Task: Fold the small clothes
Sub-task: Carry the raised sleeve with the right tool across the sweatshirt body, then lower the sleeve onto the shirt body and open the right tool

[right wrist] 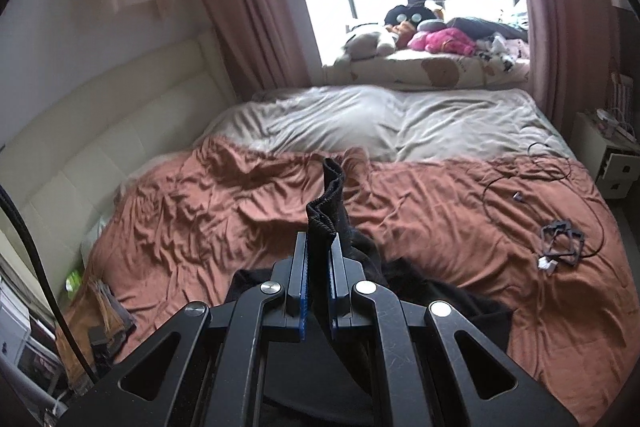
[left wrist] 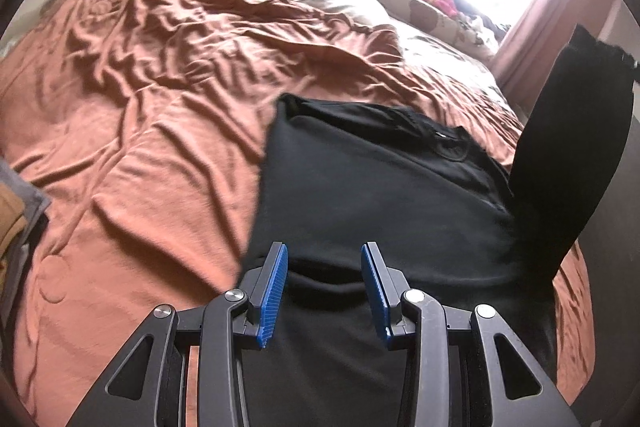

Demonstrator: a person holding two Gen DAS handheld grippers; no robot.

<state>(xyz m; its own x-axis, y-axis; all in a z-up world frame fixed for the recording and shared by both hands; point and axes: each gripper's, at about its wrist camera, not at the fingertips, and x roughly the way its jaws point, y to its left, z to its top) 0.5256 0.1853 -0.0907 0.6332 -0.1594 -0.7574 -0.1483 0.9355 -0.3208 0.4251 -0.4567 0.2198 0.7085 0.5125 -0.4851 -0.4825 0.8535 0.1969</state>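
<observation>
Pinching black garment (right wrist: 326, 195) hem – right gripper (right wrist: 319, 247); left gripper (left wrist: 324, 259) spread, empty – label unreadable.

Left gripper (left wrist: 324, 259) jaws parted, nothing pinched, angled downward. Right gripper (right wrist: 319, 239) clamped tight, tilted slightly down.

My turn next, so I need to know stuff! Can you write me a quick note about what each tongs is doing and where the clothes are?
Left tongs: open, empty, over the black garment.
Right tongs: shut on that garment's ribbed hem, holding one side lifted off the bed.
Garment: black top, mostly flat on the rust-brown bedspread, its lifted flap standing up at the right in the left wrist view.
Done: laid out, one side picked up.
Left: probably lay the lifted side across, then finish folding.
</observation>
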